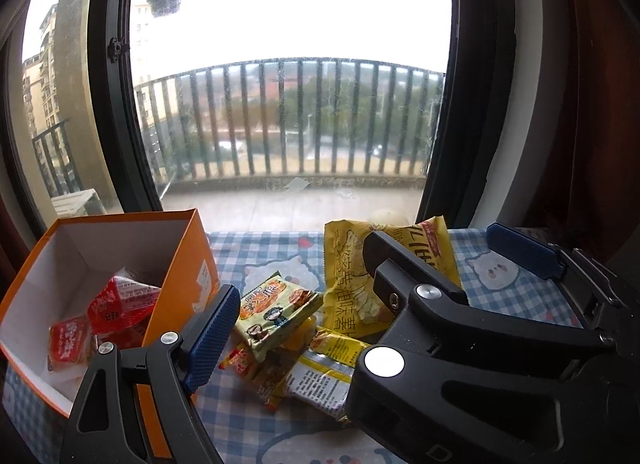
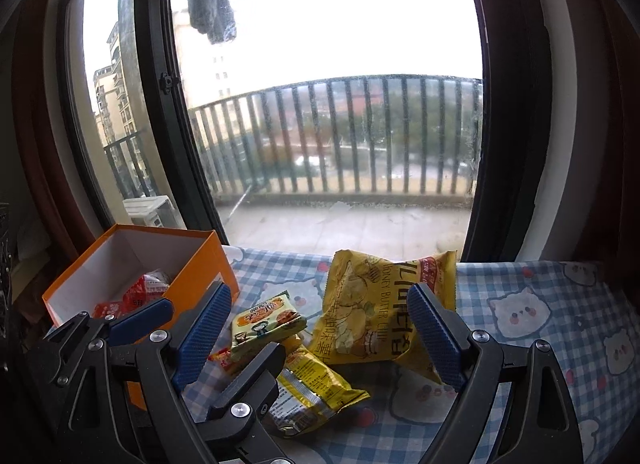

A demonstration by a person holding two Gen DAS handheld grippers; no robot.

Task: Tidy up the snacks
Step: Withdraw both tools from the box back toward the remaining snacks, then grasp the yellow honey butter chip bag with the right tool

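An open orange box (image 1: 188,248) (image 2: 208,260) stands at the left with red snack packets (image 1: 120,300) (image 2: 140,292) inside. A big yellow chip bag (image 1: 352,288) (image 2: 372,312), a small green-yellow packet (image 1: 276,312) (image 2: 268,322) and a yellow-and-white packet (image 1: 324,372) (image 2: 316,388) lie in a pile on the checked cloth. My left gripper (image 1: 348,332) (image 2: 200,340) is open and empty above the pile. My right gripper (image 2: 320,344) is open and empty, its jaws on either side of the pile; it shows in the left wrist view (image 1: 452,256) over the chip bag.
The blue checked cloth (image 2: 540,304) with cartoon animals covers the surface up to a large window (image 2: 320,103) with a balcony railing (image 2: 360,135) behind. Dark window frames stand left and right.
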